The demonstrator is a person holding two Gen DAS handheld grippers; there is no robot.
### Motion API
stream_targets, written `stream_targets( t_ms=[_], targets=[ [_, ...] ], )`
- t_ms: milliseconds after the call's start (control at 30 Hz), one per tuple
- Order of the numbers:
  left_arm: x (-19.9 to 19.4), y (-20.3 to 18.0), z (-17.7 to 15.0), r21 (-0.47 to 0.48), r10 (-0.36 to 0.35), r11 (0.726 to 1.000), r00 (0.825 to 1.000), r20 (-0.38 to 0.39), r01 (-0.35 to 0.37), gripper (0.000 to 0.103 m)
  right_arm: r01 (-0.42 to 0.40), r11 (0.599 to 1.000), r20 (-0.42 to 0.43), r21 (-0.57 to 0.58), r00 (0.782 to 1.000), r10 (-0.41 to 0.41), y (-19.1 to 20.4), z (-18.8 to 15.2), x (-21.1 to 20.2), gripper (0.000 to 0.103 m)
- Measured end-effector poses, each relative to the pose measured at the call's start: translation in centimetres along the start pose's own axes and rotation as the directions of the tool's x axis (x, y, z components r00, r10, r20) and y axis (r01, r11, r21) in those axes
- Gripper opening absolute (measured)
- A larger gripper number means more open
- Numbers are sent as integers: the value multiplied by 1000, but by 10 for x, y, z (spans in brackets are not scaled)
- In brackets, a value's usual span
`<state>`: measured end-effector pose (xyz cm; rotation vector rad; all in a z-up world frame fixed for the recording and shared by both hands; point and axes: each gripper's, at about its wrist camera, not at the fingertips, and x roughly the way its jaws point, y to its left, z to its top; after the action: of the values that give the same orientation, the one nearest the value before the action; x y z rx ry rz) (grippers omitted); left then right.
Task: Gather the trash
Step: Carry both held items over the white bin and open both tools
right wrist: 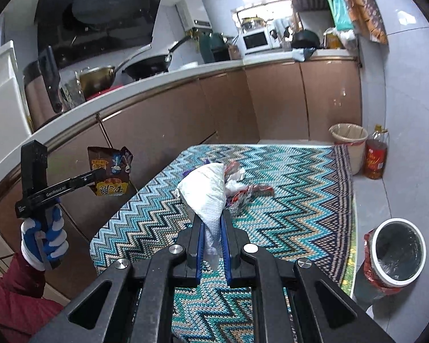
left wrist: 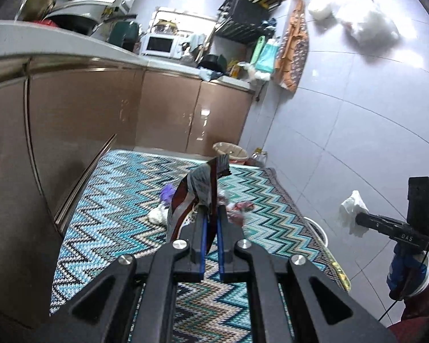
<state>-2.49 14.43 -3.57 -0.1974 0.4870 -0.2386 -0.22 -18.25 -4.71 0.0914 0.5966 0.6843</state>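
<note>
Brown foil, crinkled and printed, is what the left hand-held gripper (left wrist: 211, 214) is clenched on: a snack wrapper (left wrist: 198, 191) standing up between its blue-lined fingers at the centre of the left wrist view. Only the right wrist view shows the wrapper's printed face (right wrist: 110, 171), at middle left, nipped at the tip of that same gripper (right wrist: 98, 173), which a blue-and-white gloved hand (right wrist: 44, 235) holds up clear of the tabletop.

The right hand-held gripper (right wrist: 213, 228) is closed on a crumpled white paper towel (right wrist: 207, 191) at the centre of its own view; from the left wrist view the towel (left wrist: 353, 210) shows at the right edge, hanging off the gripper's tip (left wrist: 359, 218) against the tiled wall.

Below both, the tabletop (right wrist: 300, 200) wears a zigzag cloth in teal, white and black. More scraps lie on it near the middle: a clear-and-red plastic wrapper (right wrist: 248, 193) and a purple bit (left wrist: 167, 193), the latter plain only in the left view.

The right view alone shows fully the white-rimmed bin (right wrist: 397, 251) at lower right, on the floor just beside the table's edge, and a tan bin (right wrist: 349, 140) with an oil bottle (right wrist: 376, 157) next to it at the far corner.
</note>
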Motion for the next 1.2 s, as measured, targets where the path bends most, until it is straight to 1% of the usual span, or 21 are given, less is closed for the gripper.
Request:
stream_targets(
  t_ms=[67, 167, 267, 433, 533, 633, 733, 833, 867, 933, 1133, 1200],
  targets=[
    [1, -7, 4, 21, -13, 1000, 1000, 6, 13, 5, 13, 1000, 19, 7, 1000, -13, -4, 0, -10, 10],
    [15, -20, 13, 37, -48, 998, 999, -5, 48, 5, 50, 998, 44, 33, 998, -52, -15, -1, -24, 10],
    [36, -34, 19, 56, -83, 995, 996, -34, 85, 5, 93, 993, 61, 67, 993, -97, -29, -1, -34, 11],
    [71, -67, 29, 103, -131, 985, 988, -87, 140, 5, 164, 977, 88, 136, 980, -177, -63, -2, -51, 11],
    [96, -92, 35, 119, -164, 977, 979, -125, 178, 5, 208, 961, 88, 182, 970, -226, -87, -7, -58, 11],
    [121, -122, 40, 145, -193, 965, 966, -173, 219, 5, 236, 943, 87, 234, 961, -263, -114, -14, -65, 11],
    [149, -159, 42, 188, -209, 949, 951, -228, 253, 5, 267, 922, 87, 281, 949, -302, -142, -23, -72, 11],
    [181, -200, 41, 224, -224, 929, 929, -293, 295, 5, 301, 896, 81, 328, 935, -344, -171, -35, -78, 11],
    [196, -218, 38, 243, -228, 918, 920, -320, 312, 5, 311, 886, 77, 345, 931, -357, -181, -39, -80, 11],
    [214, -242, 34, 266, -233, 903, 905, -355, 337, 5, 339, 861, 57, 379, 920, -388, -202, -49, -83, 11],
    [288, -329, 10, 320, -248, 846, 846, -472, 427, 5, 376, 797, 3, 472, 904, -428, -265, -72, -90, 13],
    [313, -348, 2, 330, -241, 834, 830, -502, 442, 5, 386, 784, -11, 486, 900, -436, -285, -74, -89, 13]
  ],
)
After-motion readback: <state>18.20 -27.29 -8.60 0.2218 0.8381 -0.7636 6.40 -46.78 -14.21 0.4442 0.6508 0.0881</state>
